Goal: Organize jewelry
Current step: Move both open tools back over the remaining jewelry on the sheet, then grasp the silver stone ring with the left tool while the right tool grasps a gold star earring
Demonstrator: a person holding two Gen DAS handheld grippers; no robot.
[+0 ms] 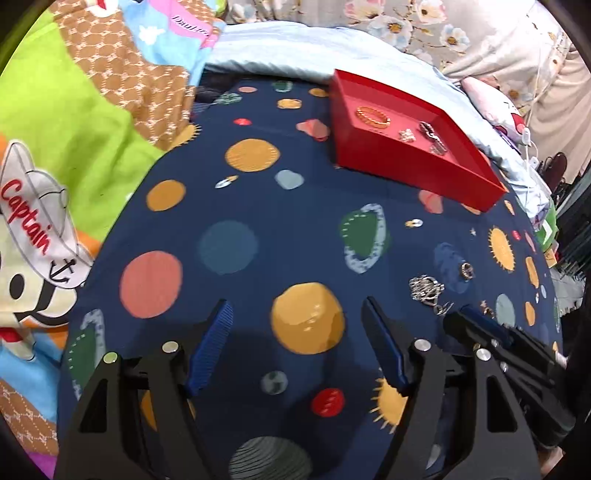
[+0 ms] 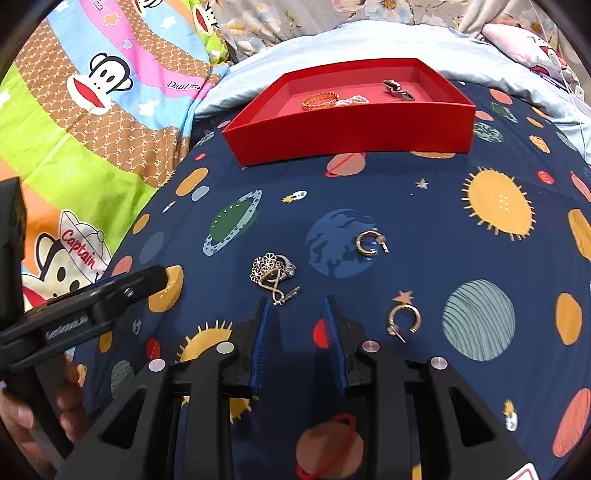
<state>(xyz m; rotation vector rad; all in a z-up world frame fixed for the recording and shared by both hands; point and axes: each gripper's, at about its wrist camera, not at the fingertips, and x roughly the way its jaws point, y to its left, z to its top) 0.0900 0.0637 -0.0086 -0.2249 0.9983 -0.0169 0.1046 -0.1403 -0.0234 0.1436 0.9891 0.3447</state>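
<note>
Fingers (image 2: 263,332) apart, seemingly beside earrings (image 2: 275,275).

Navy planet-print sheet (image 2: 424,221) spread over bed; monkey cartoon quilt (image 2: 92,103) left; floral fabric (image 1: 406,22) behind.

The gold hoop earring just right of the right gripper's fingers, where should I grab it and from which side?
Probably grip the hoop earring across its thick curved band, with the right gripper coming straight down from above. It lies flat on the bedspread, its post sticking out at the lower left, so the far arc is the sturdier hold.
</note>
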